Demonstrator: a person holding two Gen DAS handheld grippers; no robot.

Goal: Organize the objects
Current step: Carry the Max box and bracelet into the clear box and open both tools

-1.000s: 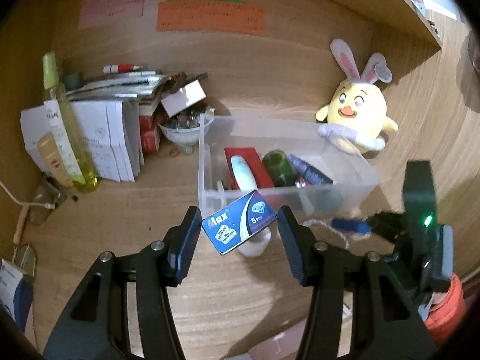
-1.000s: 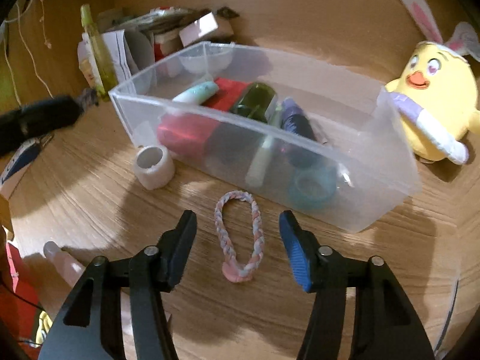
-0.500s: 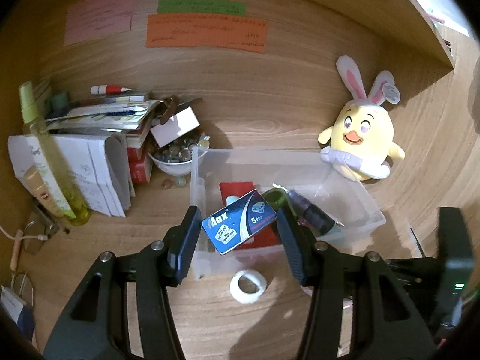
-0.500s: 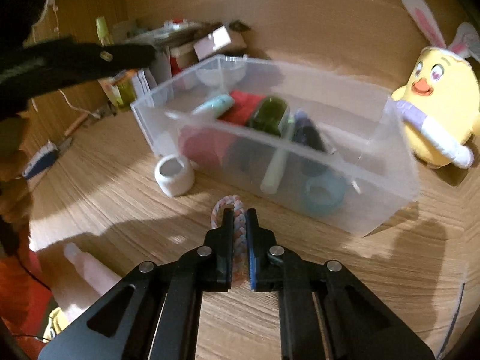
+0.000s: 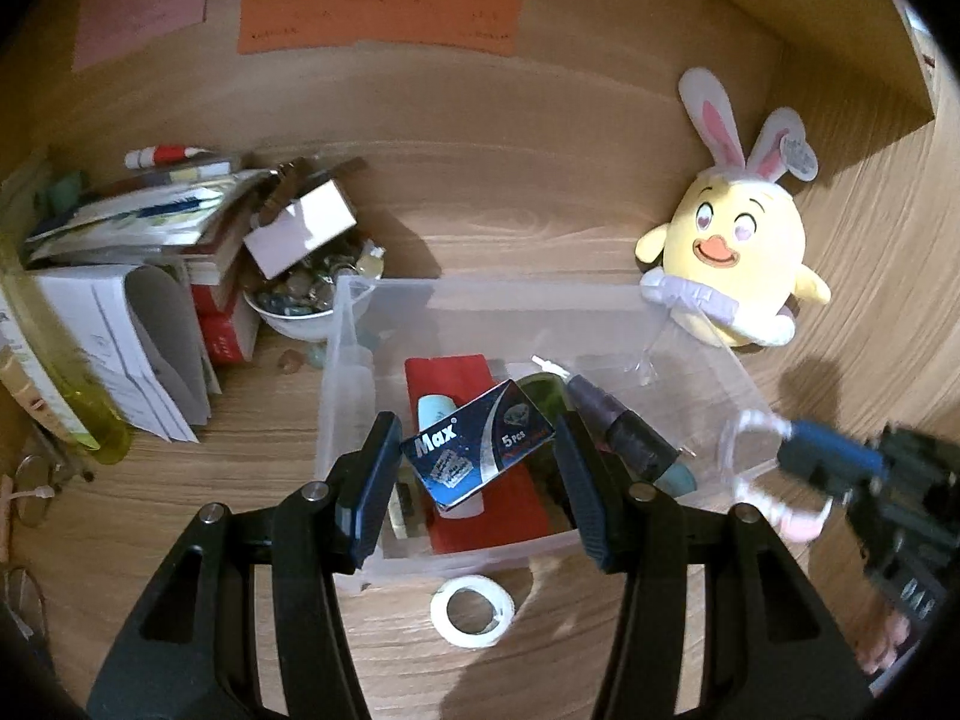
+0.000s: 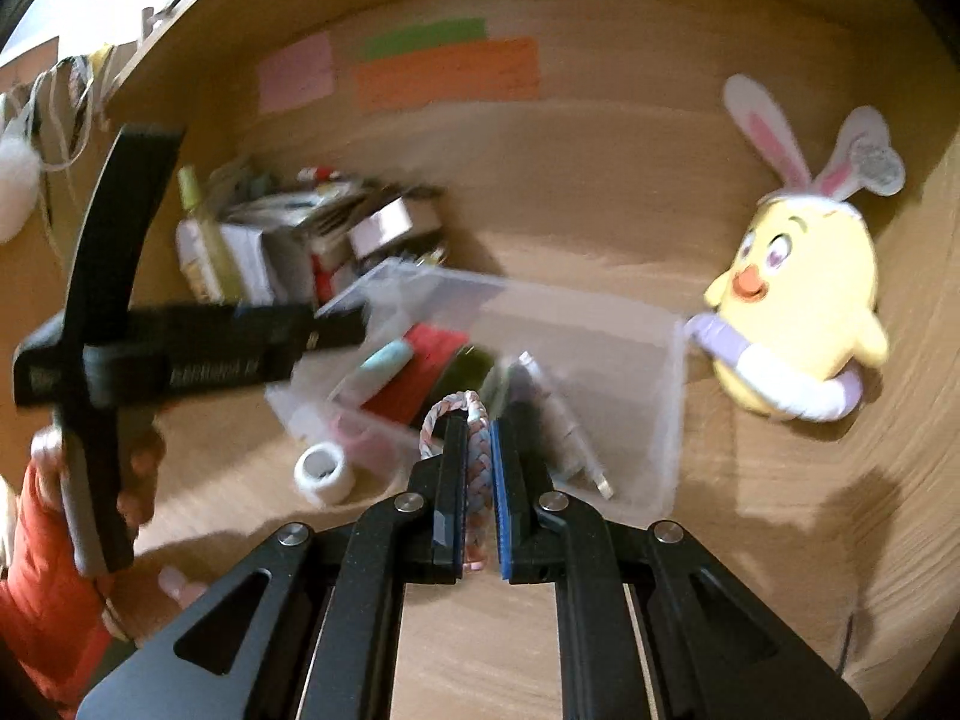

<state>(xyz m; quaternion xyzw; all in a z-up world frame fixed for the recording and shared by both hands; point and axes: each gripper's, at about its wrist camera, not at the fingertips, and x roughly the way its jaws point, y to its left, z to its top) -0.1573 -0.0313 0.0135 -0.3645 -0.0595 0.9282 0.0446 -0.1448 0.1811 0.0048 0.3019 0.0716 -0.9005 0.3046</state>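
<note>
Desk: wooden desk (image 5: pixel 252 540) in a wood-panelled nook, sticky notes (image 5: pixel 378 12) up on the back wall, plush chick (image 5: pixel 735 264) by the back right, paper pile (image 5: pixel 120 300) along the left edge.

Bin: clear plastic bin (image 5: pixel 348 396) sits mid-desk, already holding a red pouch (image 5: pixel 444 372), a dark pen (image 5: pixel 624 432) and a few other bits.

Left gripper (image 5: pixel 477 474): now hanging over the bin's front half instead of in front of it. Fingers set fairly wide, and the blue Max blade box (image 5: pixel 477 450) is wedged corner to corner between them.

Right gripper (image 6: pixel 477 504): this is the big change. 1 second ago it was spread wide around the braided hair tie (image 6: pixel 477 474) lying on the desk, now the fingers are pinched tight on it and it's lifted, loop poking out above the tips, right by the bin's near right corner.

Tape roll (image 5: pixel 474 603): white, on the desk just outside the bin's front wall, not grabbed.

What it means: both items look ready to drop in, 2 at once. I'd guess the tape is next.

Watch out: right view is blurry, so the exact height over the rim is hard to call.
</note>
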